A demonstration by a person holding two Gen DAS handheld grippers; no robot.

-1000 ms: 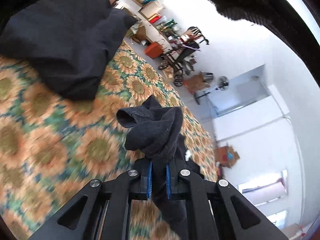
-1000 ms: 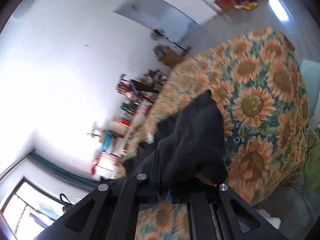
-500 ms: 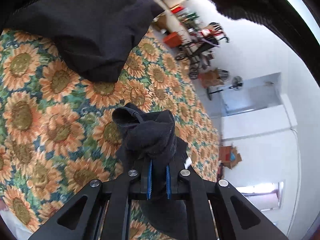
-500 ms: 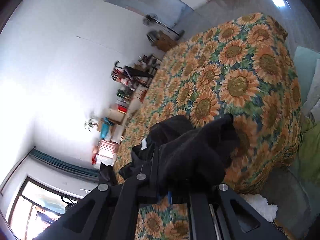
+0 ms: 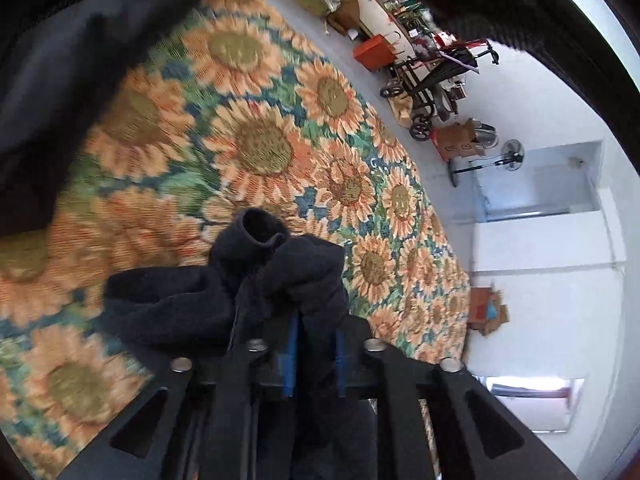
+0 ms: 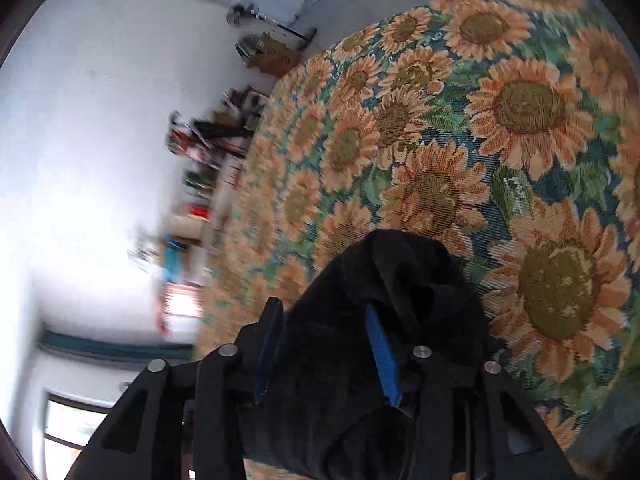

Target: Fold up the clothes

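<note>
Black garment [image 5: 280,280], orange sunflower cloth [image 5: 256,148]

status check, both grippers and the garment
Left gripper shut on black garment. Right gripper jaws apart, garment bunched between. Sunflower cloth below.

A black garment [image 5: 256,292], bunched and crumpled, lies on the sunflower cloth [image 5: 260,148], possibly partly lifted.

Two hand-held grippers show, one per view: the left hand-held gripper [image 5: 312,354] and the right hand-held gripper [image 6: 326,354], each with two blue-lined fingers. Two dark garments lie on the sunflower cloth [image 5: 256,148]: a bunched black garment [image 5: 280,276] at its near edge and a larger dark garment [image 5: 68,64] farther back. Beyond the cloth stand one standing fan [image 5: 510,158], one orange box [image 5: 372,52] and two cardboard boxes.
</note>
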